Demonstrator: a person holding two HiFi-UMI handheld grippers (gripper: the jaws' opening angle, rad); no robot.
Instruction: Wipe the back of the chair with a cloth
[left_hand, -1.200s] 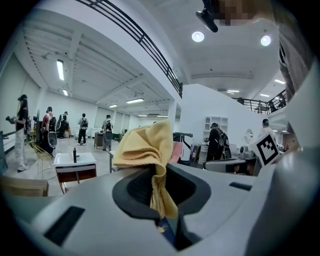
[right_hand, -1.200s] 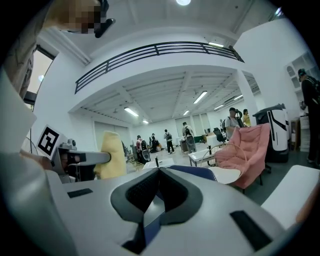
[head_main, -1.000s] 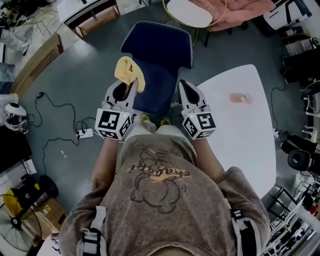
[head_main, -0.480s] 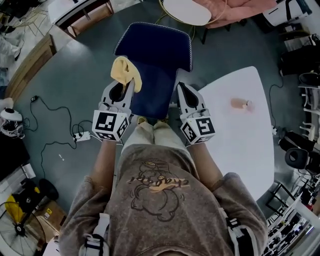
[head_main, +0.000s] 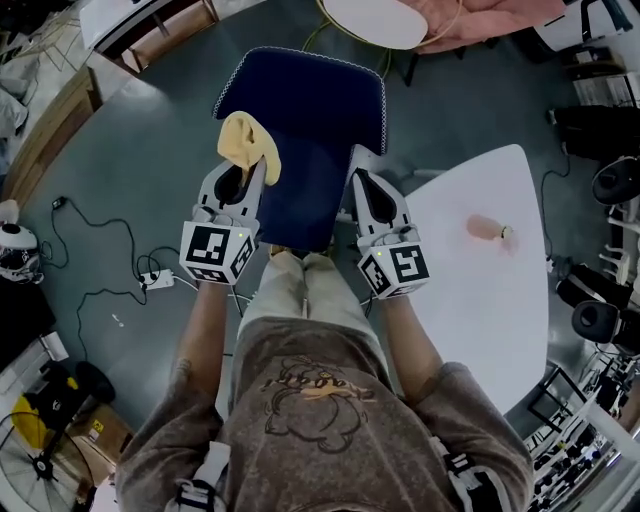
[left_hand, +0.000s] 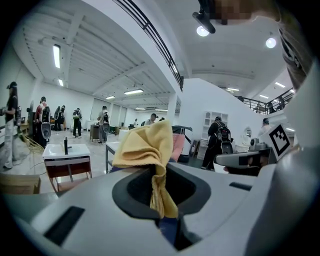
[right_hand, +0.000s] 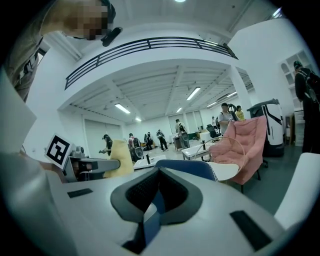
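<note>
1. Left hand-held gripper (head_main: 250, 172): jaws clamped on a crumpled yellow cloth (head_main: 248, 145), which bunches out beyond the tips.
2. Right hand-held gripper (head_main: 357, 182): jaws together, nothing held.
3. Navy-blue fabric chair (head_main: 300, 100): its back stands between the two grippers. The cloth is just beside its left edge; contact unclear.
4. Step, as judged: lining up to wipe. Next move: press the cloth flat against the back and sweep across.

Grey-brown short-sleeved T-shirt (head_main: 330, 410) with bear print; pale trousers (head_main: 300, 295); left gripper (head_main: 257, 170) and right gripper (head_main: 356, 172) pale grey, with black-and-white marker cubes (head_main: 218, 252).
</note>
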